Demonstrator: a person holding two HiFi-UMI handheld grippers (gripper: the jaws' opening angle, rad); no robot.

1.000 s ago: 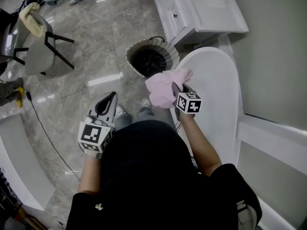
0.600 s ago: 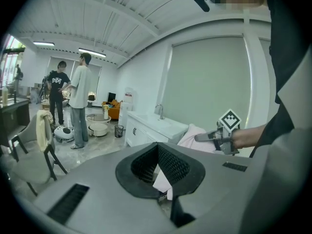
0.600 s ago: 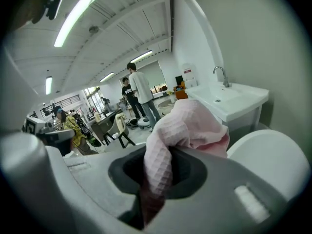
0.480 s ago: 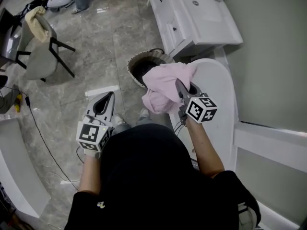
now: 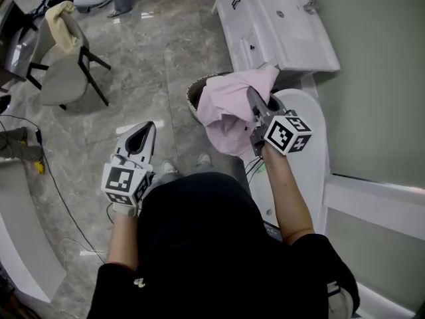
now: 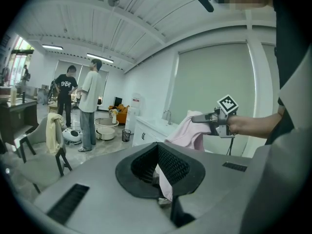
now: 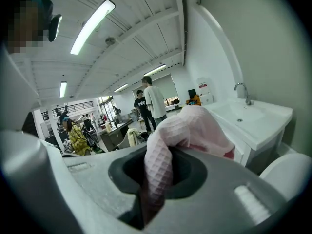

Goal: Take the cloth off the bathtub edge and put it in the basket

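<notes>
Cloth look: the cloth [image 5: 229, 111] was pale pink with a small waffle weave, bunched into soft folds, with no edge lying flat.
Cloth place: it hung in the air from the right gripper [image 5: 251, 96], with most of its bulk to the left of the jaws and under them.
Right jaws: they pinched one thick fold of the cloth. The rest mounded over the top of the jaws and to their right.
Cloth axis: in the head view its long line ran along the right gripper, from just past the jaw tips back toward my wrist. The far end pointed at the washbasin cabinet [image 5: 285, 25].
Left jaws: the left gripper [image 5: 147, 127] had its jaws drawn together and held nothing. I saw only a thin pale sliver between them and could not tell what it was.
Basket: the basket [image 5: 194, 93] sat below the right jaws, largely covered by the cloth, just beside the end of the bathtub [image 5: 309, 171].
Only in right gripper view: the weave and the pinch itself.
Only in head view: the basket rim under the cloth.
Only in left gripper view: the cloth seen side-on, drooping below the right jaws, and two people [image 6: 87, 106] standing far beyond my left jaws.
</notes>
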